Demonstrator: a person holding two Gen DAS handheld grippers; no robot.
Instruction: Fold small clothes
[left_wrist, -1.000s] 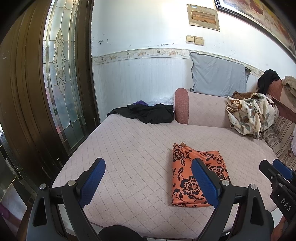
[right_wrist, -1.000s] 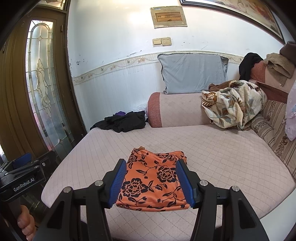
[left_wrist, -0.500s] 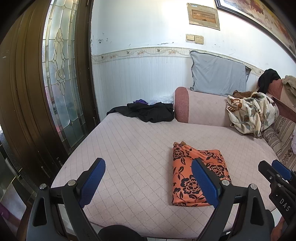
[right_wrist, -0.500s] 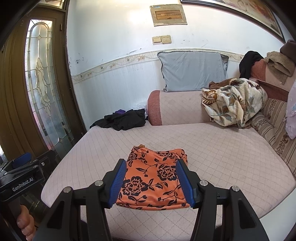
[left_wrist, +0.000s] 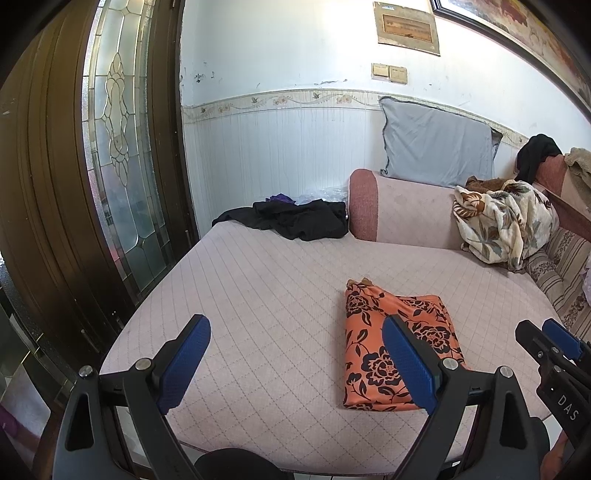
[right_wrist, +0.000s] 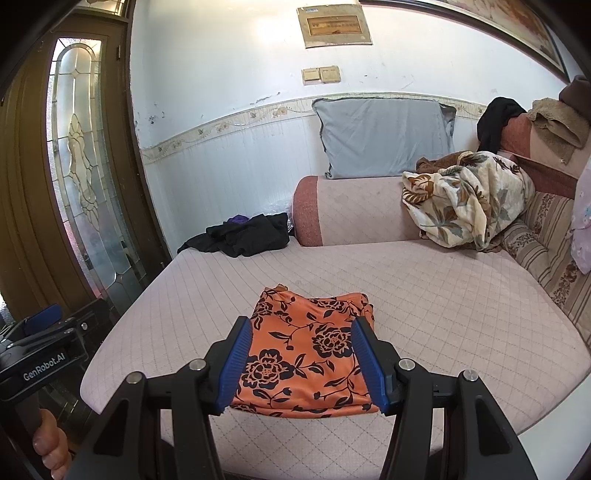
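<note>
An orange cloth with black flowers (right_wrist: 308, 347) lies folded into a flat rectangle near the front edge of the pink quilted sofa seat (right_wrist: 424, 295). My right gripper (right_wrist: 301, 365) hovers in front of the cloth, open, with nothing between its blue pads. In the left wrist view the same folded cloth (left_wrist: 373, 350) lies right of centre. My left gripper (left_wrist: 295, 365) stands wide open over bare seat (left_wrist: 258, 295), its right finger (left_wrist: 406, 362) in front of the cloth's edge. Neither gripper touches the cloth.
A heap of black clothes (right_wrist: 240, 236) lies at the seat's far left corner. A pink bolster (right_wrist: 351, 210), a grey pillow (right_wrist: 384, 133) and a floral blanket (right_wrist: 465, 199) line the back. A brown glass-panelled door (left_wrist: 110, 166) stands at the left.
</note>
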